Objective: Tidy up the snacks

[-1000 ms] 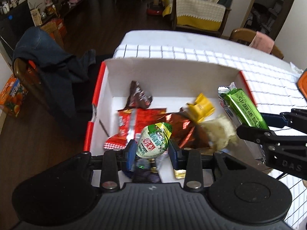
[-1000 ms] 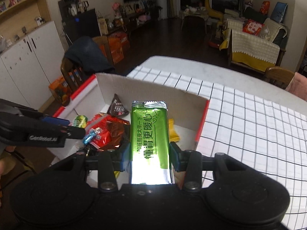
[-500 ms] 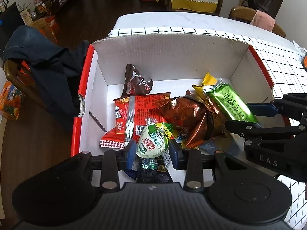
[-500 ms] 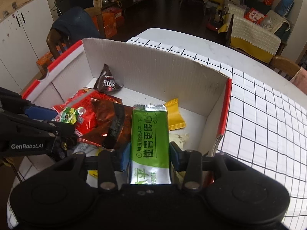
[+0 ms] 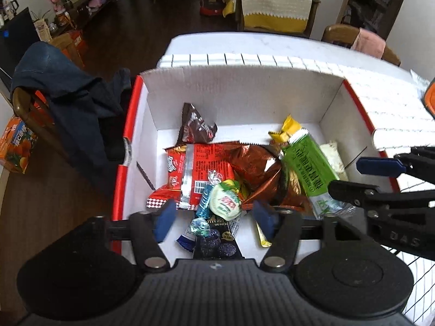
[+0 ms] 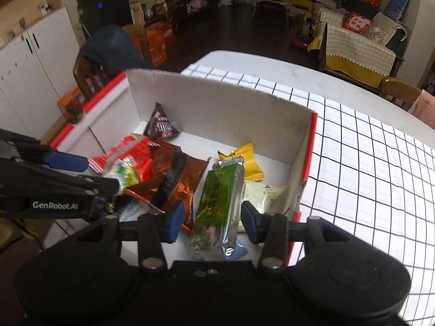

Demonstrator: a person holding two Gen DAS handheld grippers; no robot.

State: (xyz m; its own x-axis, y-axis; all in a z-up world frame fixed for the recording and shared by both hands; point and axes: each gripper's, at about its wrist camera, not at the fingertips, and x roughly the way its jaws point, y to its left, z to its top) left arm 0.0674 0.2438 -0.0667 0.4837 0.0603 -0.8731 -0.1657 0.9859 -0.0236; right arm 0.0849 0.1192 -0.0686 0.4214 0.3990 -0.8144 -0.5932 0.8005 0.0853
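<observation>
A white cardboard box (image 5: 244, 95) with red rims holds several snacks. My left gripper (image 5: 214, 218) hangs over its near end, jaws opening. A green-and-white jelly cup (image 5: 225, 203) lies loose between the blue pads on the snack pile, touching neither. My right gripper (image 6: 212, 221) is over the box's (image 6: 217, 103) right side, jaws also opening. The green bar (image 6: 220, 203) rests tilted between its pads with small gaps on both sides. Seen from the left wrist, the green bar (image 5: 310, 168) leans on a copper foil pack (image 5: 255, 168) beside the right gripper (image 5: 345, 175).
In the box also lie a red packet (image 5: 195, 174), a brown triangular pack (image 5: 197, 130), a yellow pack (image 5: 288, 129) and a pale pack (image 5: 333, 157). A checked cloth (image 6: 367, 163) covers the table. A chair with a dark jacket (image 5: 62, 95) stands left of the box.
The left jaws have spread and let go of the jelly cup, which now lies on the pile. The right jaws have widened slightly and the green bar has tipped down into the box.
</observation>
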